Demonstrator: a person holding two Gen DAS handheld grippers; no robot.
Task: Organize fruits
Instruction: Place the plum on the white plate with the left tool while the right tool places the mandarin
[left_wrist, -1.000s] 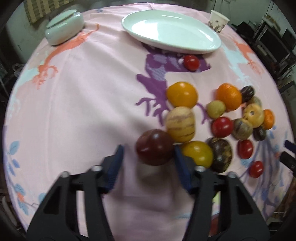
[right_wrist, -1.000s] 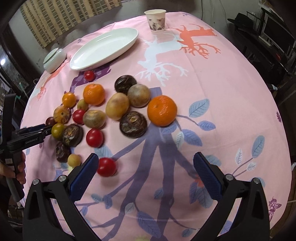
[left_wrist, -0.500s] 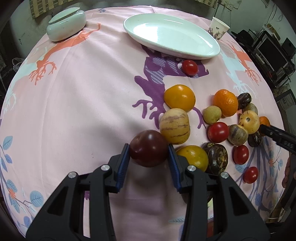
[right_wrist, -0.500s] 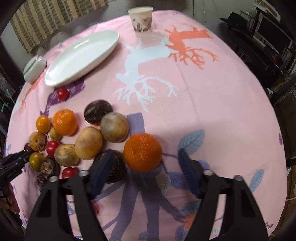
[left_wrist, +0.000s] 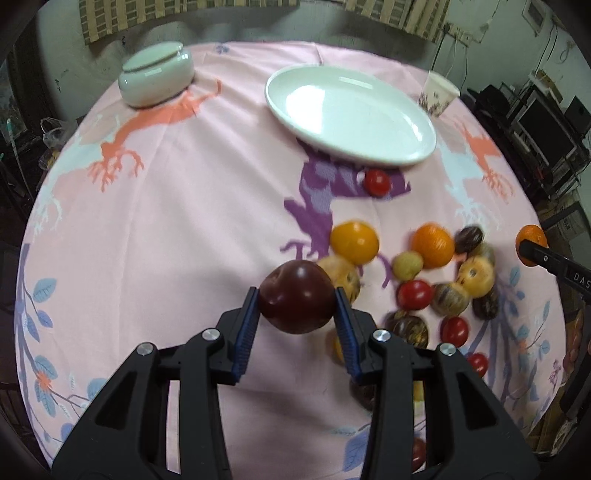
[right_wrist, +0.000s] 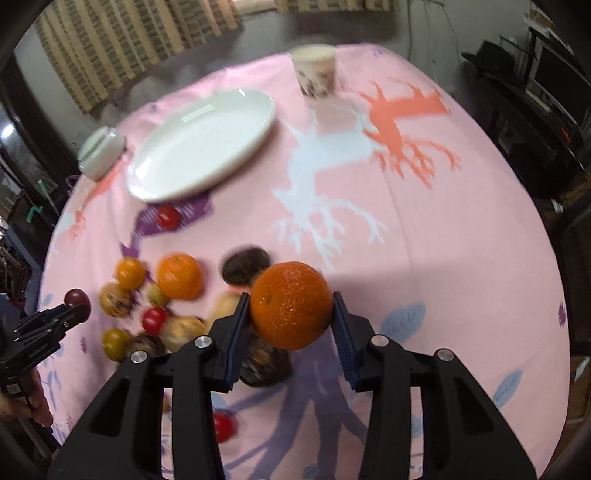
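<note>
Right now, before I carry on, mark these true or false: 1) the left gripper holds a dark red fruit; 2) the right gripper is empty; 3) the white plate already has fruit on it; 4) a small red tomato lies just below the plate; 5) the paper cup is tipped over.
1) True: the left gripper is shut on the dark red fruit.
2) False: the right gripper, whose jaws have just been closing, grips the orange.
3) False: the white plate holds nothing.
4) True: the red tomato lies on the cloth by the plate's near rim.
5) False: the paper cup stands upright.
</note>
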